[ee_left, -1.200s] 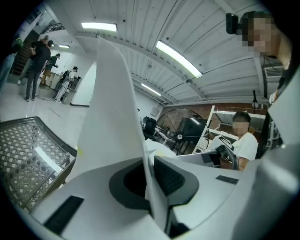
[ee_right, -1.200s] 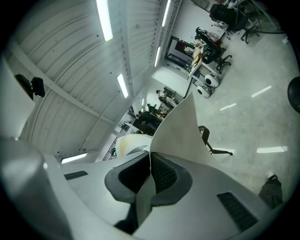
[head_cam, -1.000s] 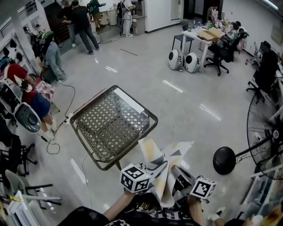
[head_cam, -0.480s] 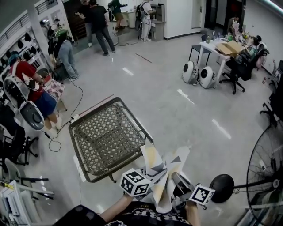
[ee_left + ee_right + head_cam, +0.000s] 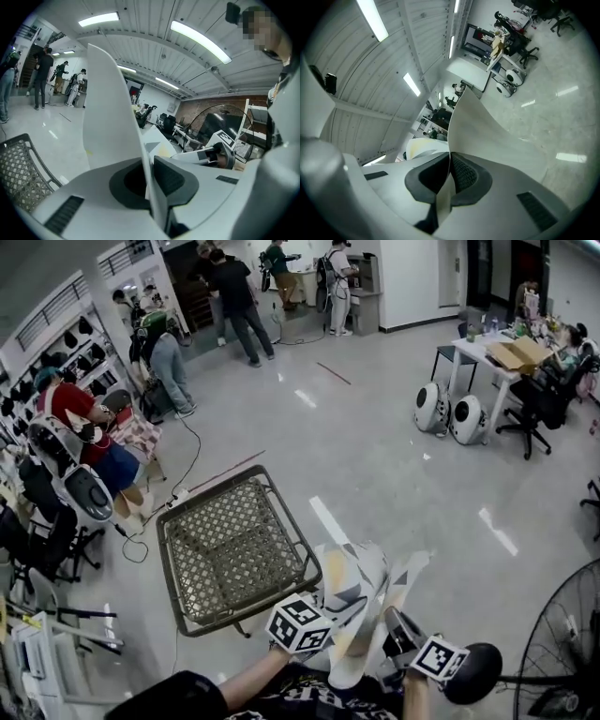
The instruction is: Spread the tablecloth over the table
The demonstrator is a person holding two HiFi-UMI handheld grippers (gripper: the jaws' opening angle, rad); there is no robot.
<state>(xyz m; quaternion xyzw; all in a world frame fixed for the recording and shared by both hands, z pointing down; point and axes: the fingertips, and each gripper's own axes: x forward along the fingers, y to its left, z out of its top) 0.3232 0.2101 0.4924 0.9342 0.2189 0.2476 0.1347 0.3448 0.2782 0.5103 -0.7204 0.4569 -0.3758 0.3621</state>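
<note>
Plainly, the lattice-topped desk (image 5: pixel 230 549) stands with its top bare; none of the cloth lies on it. I hold the tablecloth (image 5: pixel 361 601) bunched and folded in the air off the desk's near right corner, close to my chest. My left gripper (image 5: pixel 149 171) has its jaws pressed together on one fold, and my right gripper (image 5: pixel 450 171) likewise on another. By my reckoning, opening the cloth out and laying it over the whole top is what remains.

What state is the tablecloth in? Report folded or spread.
Not spread: the tablecloth stands bunched, pinched by the left gripper and the right gripper, beside the table, whose mesh top is uncovered.
</note>
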